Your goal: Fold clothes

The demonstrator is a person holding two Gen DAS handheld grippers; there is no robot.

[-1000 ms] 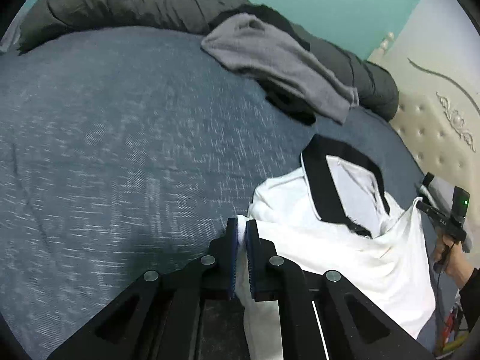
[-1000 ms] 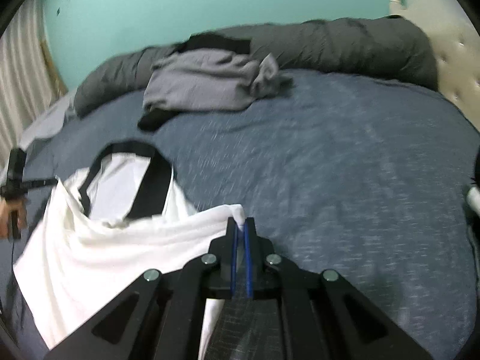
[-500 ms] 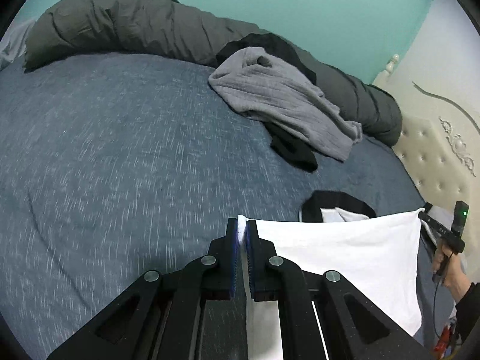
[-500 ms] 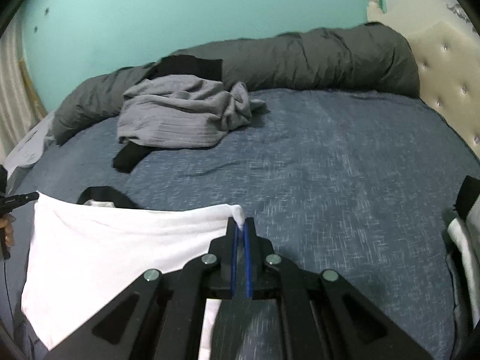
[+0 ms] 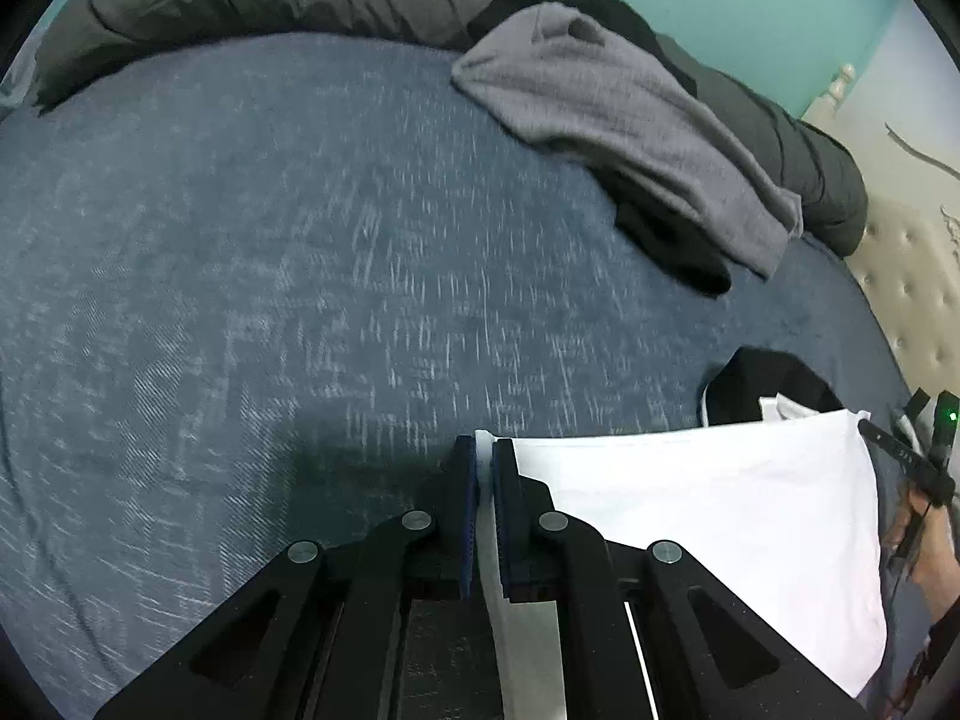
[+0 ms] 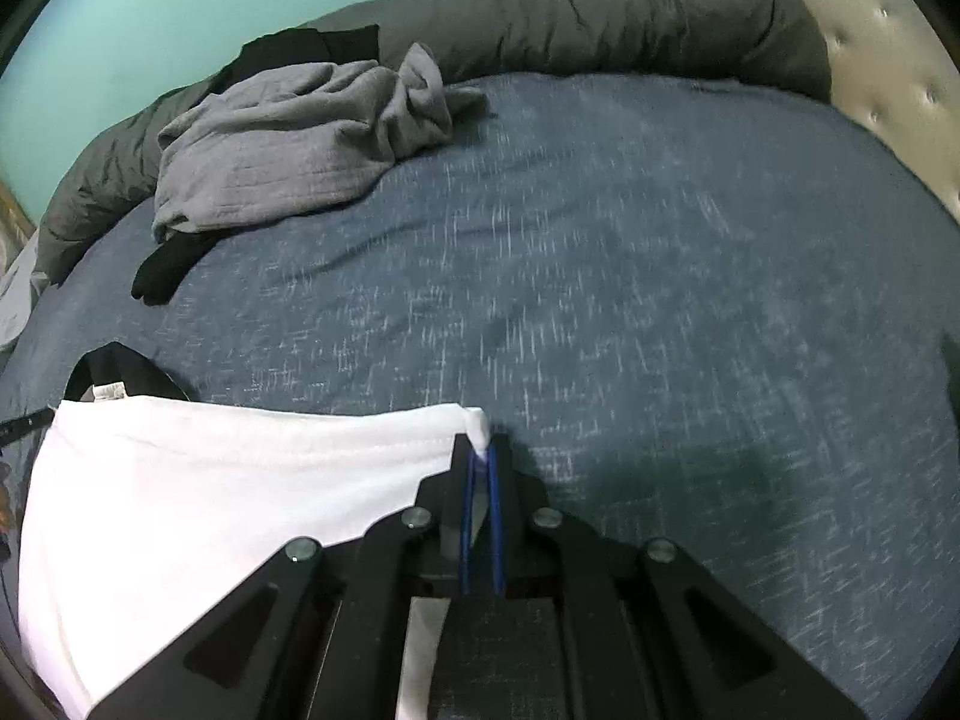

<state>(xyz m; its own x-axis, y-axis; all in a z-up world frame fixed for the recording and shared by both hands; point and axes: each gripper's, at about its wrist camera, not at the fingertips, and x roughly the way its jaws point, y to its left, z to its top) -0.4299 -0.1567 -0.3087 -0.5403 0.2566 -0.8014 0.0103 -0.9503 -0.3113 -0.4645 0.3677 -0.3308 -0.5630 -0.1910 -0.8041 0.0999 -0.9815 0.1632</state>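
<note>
- The left gripper (image 5: 485,450) is clamped on one top corner of the white shirt (image 5: 708,510), fingers pinching the cloth tight.
- The right gripper (image 6: 480,450) is clamped on the other corner, same pinch on the hem.
- The shirt is stretched flat between them just above the blue bed (image 6: 630,276), black collar (image 5: 768,378) peeking out behind.
- A grey garment (image 6: 288,144) is heaped at the far side against the dark rolled duvet (image 6: 600,18).
</note>
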